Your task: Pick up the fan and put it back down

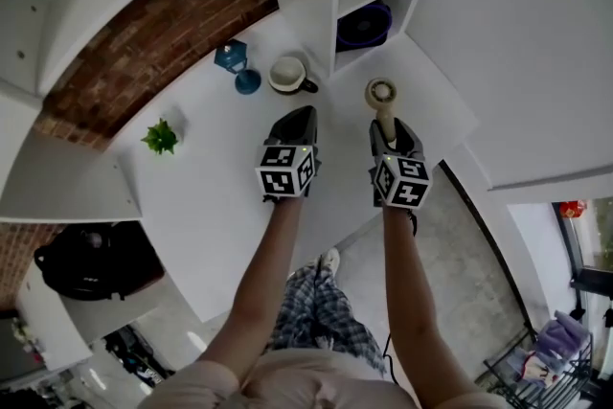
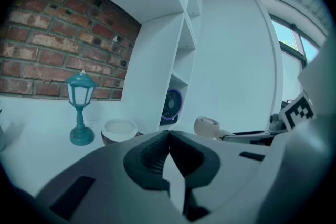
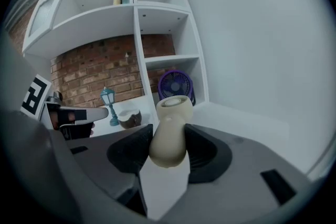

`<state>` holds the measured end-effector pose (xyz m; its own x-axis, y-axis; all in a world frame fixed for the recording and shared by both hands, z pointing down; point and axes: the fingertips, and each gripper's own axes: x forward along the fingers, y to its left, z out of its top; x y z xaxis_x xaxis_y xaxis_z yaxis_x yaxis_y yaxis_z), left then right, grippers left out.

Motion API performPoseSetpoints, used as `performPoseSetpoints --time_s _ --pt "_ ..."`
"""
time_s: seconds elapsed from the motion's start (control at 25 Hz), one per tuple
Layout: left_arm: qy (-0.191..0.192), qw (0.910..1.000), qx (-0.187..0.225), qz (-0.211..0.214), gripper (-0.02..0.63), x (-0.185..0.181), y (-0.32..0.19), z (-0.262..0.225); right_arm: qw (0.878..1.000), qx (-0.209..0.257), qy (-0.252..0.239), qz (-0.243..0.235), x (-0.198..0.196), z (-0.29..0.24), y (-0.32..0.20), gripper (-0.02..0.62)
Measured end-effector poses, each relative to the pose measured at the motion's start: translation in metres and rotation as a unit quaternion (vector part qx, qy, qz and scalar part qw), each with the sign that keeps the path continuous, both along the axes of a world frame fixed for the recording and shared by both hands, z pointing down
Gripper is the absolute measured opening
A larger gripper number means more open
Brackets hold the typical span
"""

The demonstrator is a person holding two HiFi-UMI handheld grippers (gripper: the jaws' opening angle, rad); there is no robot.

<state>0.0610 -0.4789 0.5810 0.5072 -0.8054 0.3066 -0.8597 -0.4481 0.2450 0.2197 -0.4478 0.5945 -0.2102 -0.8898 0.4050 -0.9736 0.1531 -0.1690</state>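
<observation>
A cream hand-held fan (image 1: 381,95) with a round head sticks out of my right gripper (image 1: 386,131), above the white table (image 1: 211,206). In the right gripper view the jaws press on both sides of the fan's handle (image 3: 169,140), and its head points up and away. My left gripper (image 1: 295,122) hangs beside it to the left, over the table. Its jaws (image 2: 168,136) meet with nothing between them. From the left gripper view the fan's head (image 2: 207,126) shows at the right, with the right gripper behind it.
A purple desk fan (image 1: 364,24) stands in a low shelf cubby at the back. A teal lantern (image 1: 233,62) and a brown-and-white bowl (image 1: 287,75) stand near the brick wall, and a small green plant (image 1: 161,138) is at the left. A black bag (image 1: 96,259) lies below the table.
</observation>
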Motion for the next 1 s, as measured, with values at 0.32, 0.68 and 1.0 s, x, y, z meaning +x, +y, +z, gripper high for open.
performPoseSetpoints --time_s 0.32,0.68,1.0 --pt "0.002 0.9990 -0.043 0.008 0.028 0.012 0.003 0.043 0.996 -0.085 -0.004 -0.005 -0.004 0.061 -0.004 0.206" --pt "0.004 0.9984 -0.054 0.016 0.028 0.015 0.014 0.050 0.987 -0.160 0.000 -0.025 -0.010 0.082 0.001 0.246" --pt "0.001 0.9984 -0.055 0.011 0.028 0.009 0.020 0.048 0.989 -0.148 -0.009 -0.017 -0.007 0.072 0.005 0.443"
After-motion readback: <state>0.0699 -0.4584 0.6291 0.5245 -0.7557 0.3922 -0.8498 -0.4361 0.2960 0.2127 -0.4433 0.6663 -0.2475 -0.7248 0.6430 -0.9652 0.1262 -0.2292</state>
